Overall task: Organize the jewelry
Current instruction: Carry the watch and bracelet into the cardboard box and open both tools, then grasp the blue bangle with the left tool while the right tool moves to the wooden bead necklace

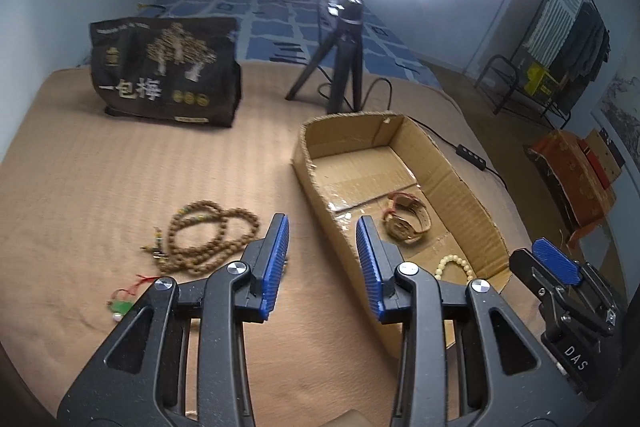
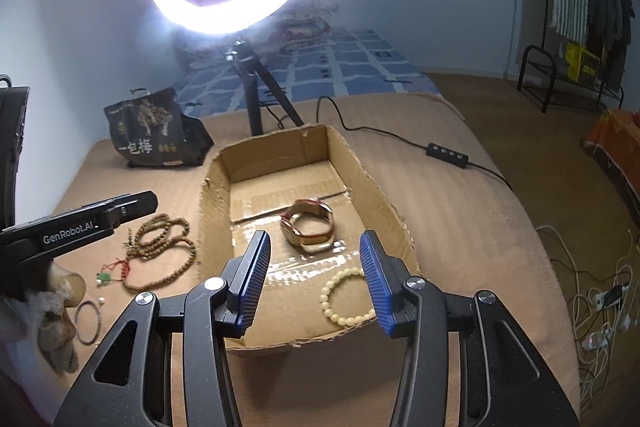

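Starting nearest the cameras, both grippers are seen released, with nothing between the blue pads. The left gripper [image 1: 322, 259] hangs above the near-left wall of the cardboard box [image 2: 384, 187]; the right gripper [image 2: 314, 275] hangs over the box's near end.

Inside the box, at its near end, a cream bead bracelet [image 2: 346, 297] is laid flat. Farther in, near the box's middle, a wristwatch [image 2: 308, 225] is rested on its side on the taped floor.

Left of the box, on the tan cover [image 1: 100, 167], a long wooden bead strand [image 1: 208, 239] is coiled in loose loops. Nearer than it, also left of the box, a green pendant on red cord [image 1: 122, 303] and a thin dark bangle [image 2: 86, 319] are found.

The strand is judged light, limp and prone to trailing or snagging on the box's wall; a pinch across bunched loops is advised. The pendant is better taken by its cord knot. The bangle is judged stiff and slippery, so its rim is pinched.

Beyond the box, a ring light tripod [image 1: 340, 63] and a black printed bag [image 1: 164, 71] are stood.
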